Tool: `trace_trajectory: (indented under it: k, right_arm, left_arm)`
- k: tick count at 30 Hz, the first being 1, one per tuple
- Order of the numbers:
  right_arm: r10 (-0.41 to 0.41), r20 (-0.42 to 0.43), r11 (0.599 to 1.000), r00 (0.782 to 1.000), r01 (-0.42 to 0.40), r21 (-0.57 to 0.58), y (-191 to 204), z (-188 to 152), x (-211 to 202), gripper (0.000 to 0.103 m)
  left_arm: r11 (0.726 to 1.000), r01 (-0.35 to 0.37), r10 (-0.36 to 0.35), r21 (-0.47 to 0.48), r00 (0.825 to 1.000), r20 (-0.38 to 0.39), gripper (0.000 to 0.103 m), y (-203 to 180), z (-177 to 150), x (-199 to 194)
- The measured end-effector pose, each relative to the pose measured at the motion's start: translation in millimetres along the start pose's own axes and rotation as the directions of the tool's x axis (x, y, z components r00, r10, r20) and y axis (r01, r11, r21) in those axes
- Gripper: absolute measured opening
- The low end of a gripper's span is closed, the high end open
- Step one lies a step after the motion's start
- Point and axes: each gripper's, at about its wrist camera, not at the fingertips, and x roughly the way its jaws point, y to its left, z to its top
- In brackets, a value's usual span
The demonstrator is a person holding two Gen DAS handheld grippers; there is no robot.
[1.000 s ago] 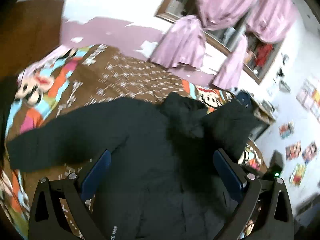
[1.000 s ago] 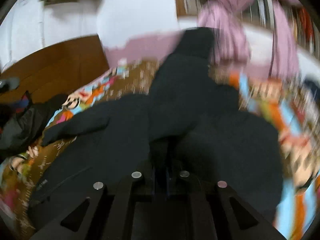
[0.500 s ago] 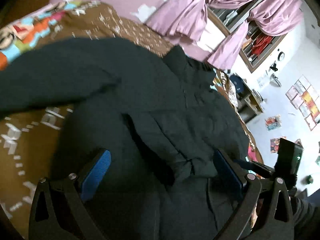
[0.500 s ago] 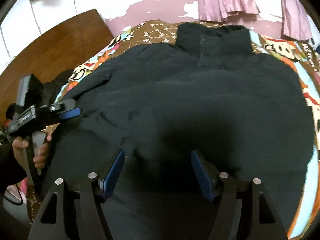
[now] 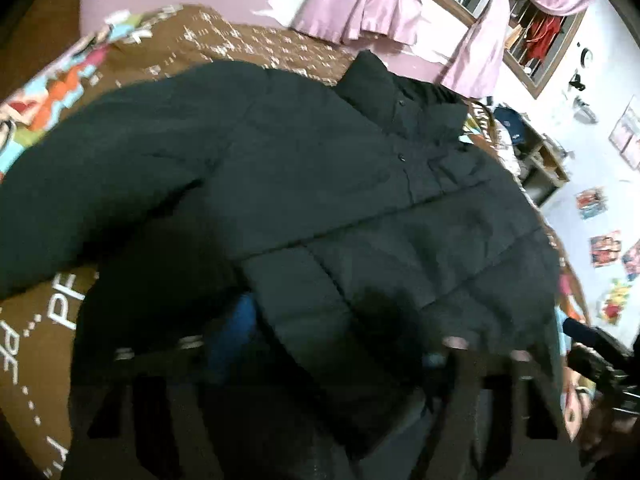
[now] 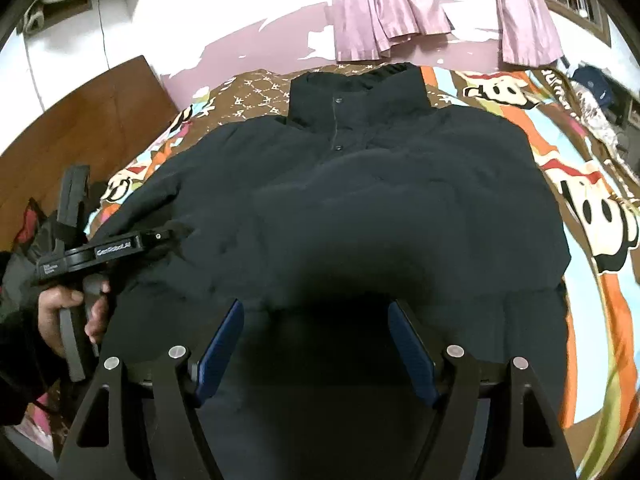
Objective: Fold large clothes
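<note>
A large black puffer jacket [image 6: 360,208] lies front-up on the bed, collar toward the far wall; it also shows in the left wrist view [image 5: 320,184]. Its right sleeve lies folded across the body, and its left sleeve [image 5: 80,184] stretches out to the left. My right gripper [image 6: 316,344] is open and empty above the jacket's lower hem. My left gripper [image 5: 336,344] is blurred, with a fold of the jacket between its fingers near the left hem; it also shows from the side in the right wrist view [image 6: 160,236], at the jacket's left edge.
The bed carries a brown and cartoon-print cover [image 6: 592,208]. A wooden headboard [image 6: 80,120] stands at the left. Pink curtains [image 6: 384,8] hang on the far wall. A shelf [image 5: 544,160] with clutter stands beyond the bed on the right.
The right gripper let go of the sleeve, opened and drew back to the hem. The left gripper moved down into the jacket's left side and its fingers drew closer together around fabric.
</note>
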Motion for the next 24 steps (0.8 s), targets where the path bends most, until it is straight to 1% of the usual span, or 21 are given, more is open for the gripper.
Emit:
trace_trajectory:
  k: [1,2,3,4,5,6,7,9,10,11,12,15,18,20,21,23,24]
  right_arm:
    - [-0.018,0.0,1.0,1.0,0.018,-0.014,1,-1,-1,0.072]
    - [-0.059,0.003,0.998,0.998,0.059,-0.033,3,-2,-1,0.072]
    - [-0.111,0.009,0.992,0.994,0.111,-0.054,5,-2,-1,0.072]
    - [-0.215,0.028,0.972,0.976,0.216,-0.091,10,-3,0,0.072]
    - [-0.268,0.038,0.956,0.963,0.271,-0.111,12,-4,1,0.073]
    - [-0.323,0.052,0.936,0.945,0.327,-0.131,13,-3,1,0.073]
    - [-0.336,0.058,0.93,0.94,0.341,-0.135,13,-3,1,0.073]
    - [-0.331,0.073,0.933,0.941,0.338,-0.126,12,0,0,0.074]
    - [-0.328,0.08,0.934,0.941,0.336,-0.122,11,2,0,0.075]
    - [-0.329,0.085,0.933,0.94,0.338,-0.123,12,4,1,0.076]
    - [-0.33,0.086,0.933,0.94,0.339,-0.124,11,6,2,0.076]
    - [-0.32,0.096,0.936,0.942,0.331,-0.12,12,14,6,0.076]
    - [-0.292,0.106,0.947,0.951,0.302,-0.107,15,25,16,0.076]
    - [-0.237,0.102,0.965,0.966,0.246,-0.088,18,39,30,0.076]
    - [-0.211,0.09,0.973,0.973,0.218,-0.074,19,45,40,0.076]
    - [-0.157,0.047,0.986,0.986,0.159,-0.049,22,59,67,0.076]
    - [-0.137,0.027,0.99,0.99,0.138,-0.043,24,62,81,0.076]
  left_arm:
    - [0.999,-0.041,0.041,0.006,0.999,0.01,0.032,-2,-2,-2]
    - [0.994,-0.109,0.109,0.005,0.994,0.022,0.014,-3,-4,-4]
    - [0.988,-0.151,0.151,0.007,0.988,0.031,0.009,-5,-7,-5]
    - [0.985,-0.17,0.17,0.019,0.985,0.042,0.007,-7,-9,-5]
    - [0.979,-0.196,0.193,0.047,0.979,0.065,0.003,-13,-9,-7]
    - [0.971,-0.222,0.213,0.086,0.972,0.098,0.003,-22,-8,-9]
    - [0.964,-0.237,0.223,0.117,0.967,0.127,0.003,-29,-7,-11]
    - [0.947,-0.258,0.22,0.189,0.955,0.2,0.002,-44,-9,-23]
    - [0.94,-0.261,0.211,0.218,0.951,0.227,0.002,-51,-8,-23]
    - [0.936,-0.256,0.196,0.24,0.949,0.248,0.001,-56,-7,-25]
    - [0.939,-0.238,0.171,0.249,0.949,0.264,0.001,-56,-4,-30]
    - [0.952,-0.212,0.15,0.22,0.952,0.268,0.001,-46,9,-27]
    - [0.953,-0.228,0.167,0.198,0.944,0.284,0.001,-29,20,-27]
    - [0.952,-0.234,0.177,0.199,0.948,0.266,0.001,-19,22,-22]
    - [0.947,-0.246,0.191,0.208,0.949,0.253,0.001,-16,21,-21]
    - [0.935,-0.275,0.223,0.224,0.947,0.231,0.001,-11,18,-13]
    - [0.934,-0.279,0.236,0.222,0.95,0.204,0.001,-6,16,-6]
